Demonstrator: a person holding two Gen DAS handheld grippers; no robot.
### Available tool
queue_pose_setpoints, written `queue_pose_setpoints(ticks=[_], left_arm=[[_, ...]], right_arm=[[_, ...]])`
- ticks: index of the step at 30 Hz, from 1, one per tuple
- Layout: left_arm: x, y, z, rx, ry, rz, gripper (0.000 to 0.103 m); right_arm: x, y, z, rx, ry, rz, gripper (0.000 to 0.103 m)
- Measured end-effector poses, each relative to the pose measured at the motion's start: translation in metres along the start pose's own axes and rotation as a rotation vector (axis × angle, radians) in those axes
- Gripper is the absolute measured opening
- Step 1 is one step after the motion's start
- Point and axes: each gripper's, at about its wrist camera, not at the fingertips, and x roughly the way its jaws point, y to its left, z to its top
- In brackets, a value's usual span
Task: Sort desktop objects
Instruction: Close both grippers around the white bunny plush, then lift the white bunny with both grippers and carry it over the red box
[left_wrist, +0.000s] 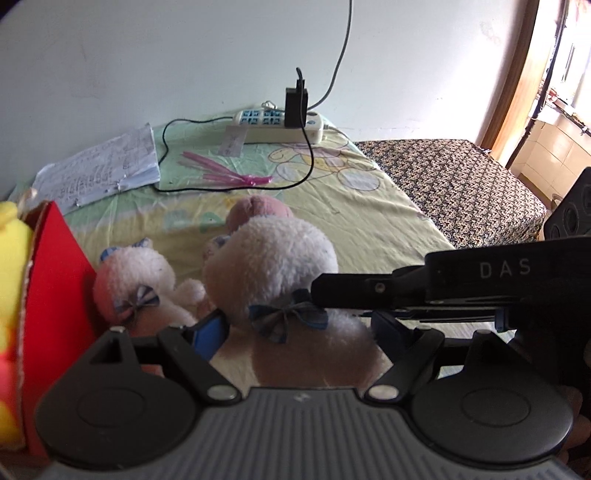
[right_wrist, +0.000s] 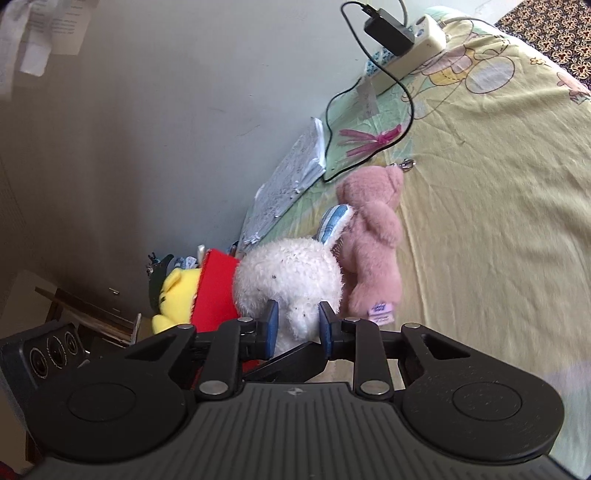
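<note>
A large white plush toy (left_wrist: 269, 258) with a dark blue bow lies on the yellow bedsheet (left_wrist: 354, 214). My left gripper (left_wrist: 299, 332) is open, its blue-padded fingers wide apart on either side of the toy's body. My right gripper (left_wrist: 319, 293) reaches in from the right at the bow. In the right wrist view my right gripper (right_wrist: 297, 325) is shut on a lobe of the white plush toy (right_wrist: 288, 273). A smaller white plush (left_wrist: 140, 280) lies to the left, and a pink plush bear (right_wrist: 373, 251) lies just behind. A red box (left_wrist: 51, 280) holds a yellow plush (right_wrist: 177, 295).
Against the wall sit a power strip (left_wrist: 280, 125) with a black charger and a trailing cable, a stack of written papers (left_wrist: 107, 166), and pink plastic strips (left_wrist: 229, 173). A dark patterned cloth (left_wrist: 458, 181) covers the right side.
</note>
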Motion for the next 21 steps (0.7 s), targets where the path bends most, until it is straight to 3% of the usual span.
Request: queue_pose_setpoints(ticks=[3, 13, 21], left_arm=[[-0.018, 0.004, -0.003, -0.001, -0.032, -0.019, 0.085], [-0.090, 0.032, -0.010, 0.064, -0.182, -0.091, 0.085], [-0.159, 0.097, -0.018, 0.059, -0.326, -0.065, 0.087]], right_arm=[[-0.002, 0.015, -0.009, -0.018, -0.016, 0.000, 0.028], [-0.017, 0.090, -0.044, -0.104, -0.196, 0.021, 0.028], [0.026, 0.161, -0.064, -0.187, -0.254, 0.117, 0.029]])
